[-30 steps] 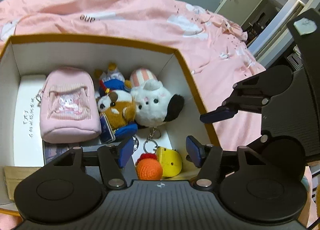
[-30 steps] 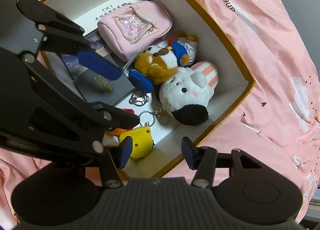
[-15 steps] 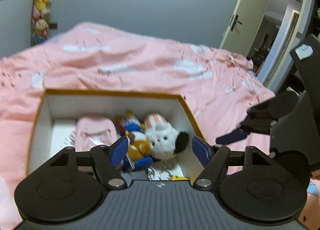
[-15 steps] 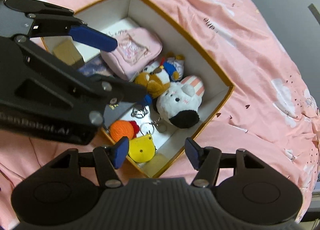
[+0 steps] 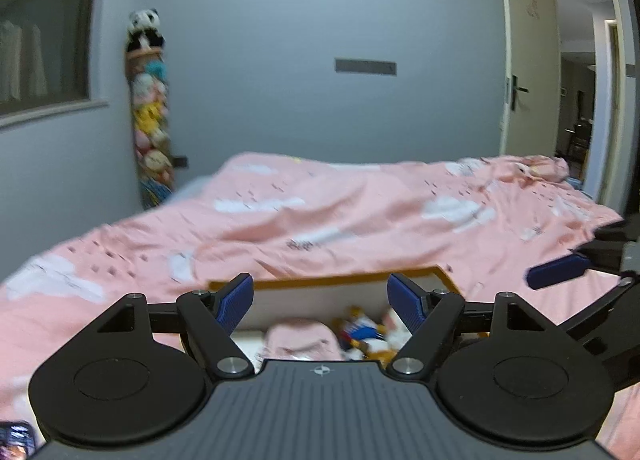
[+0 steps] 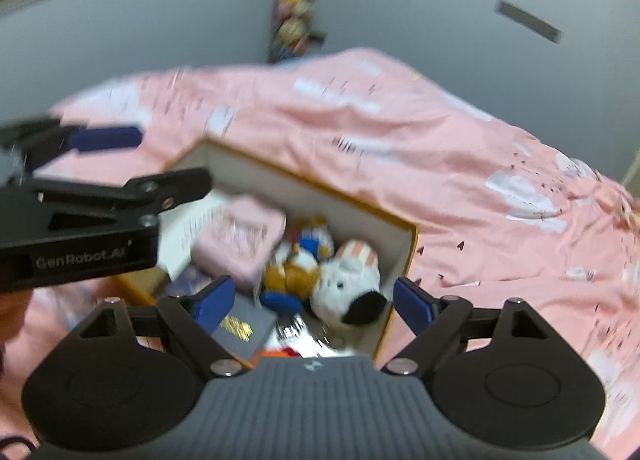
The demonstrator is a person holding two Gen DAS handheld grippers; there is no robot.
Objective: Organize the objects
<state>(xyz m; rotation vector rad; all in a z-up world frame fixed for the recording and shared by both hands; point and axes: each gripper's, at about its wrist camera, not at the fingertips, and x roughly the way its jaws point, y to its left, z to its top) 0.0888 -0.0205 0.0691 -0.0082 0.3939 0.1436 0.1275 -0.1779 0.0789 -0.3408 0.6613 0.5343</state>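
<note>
An open white box with an orange rim [image 6: 320, 183] lies on the pink bed. It holds a pink pouch [image 6: 240, 240], a brown plush [image 6: 292, 272], a white and black plush [image 6: 348, 284] and a dark booklet [image 6: 240, 326]. The box [image 5: 340, 282] and the pink pouch [image 5: 300, 340] also show low in the left wrist view. My left gripper [image 5: 320, 304] is open and empty, held above and behind the box. My right gripper [image 6: 312, 306] is open and empty, above the box's near side. The left gripper's blue fingers [image 6: 104, 138] show at the left of the right wrist view.
A pink duvet with white clouds [image 5: 360, 211] covers the bed. A tall hanging column of plush toys [image 5: 150, 115] stands against the grey wall. An open door [image 5: 528, 71] is at the right.
Both grippers have risen and tilted up away from the box, so the box now sits low in both views and the room's wall shows. Both stay open and empty.
</note>
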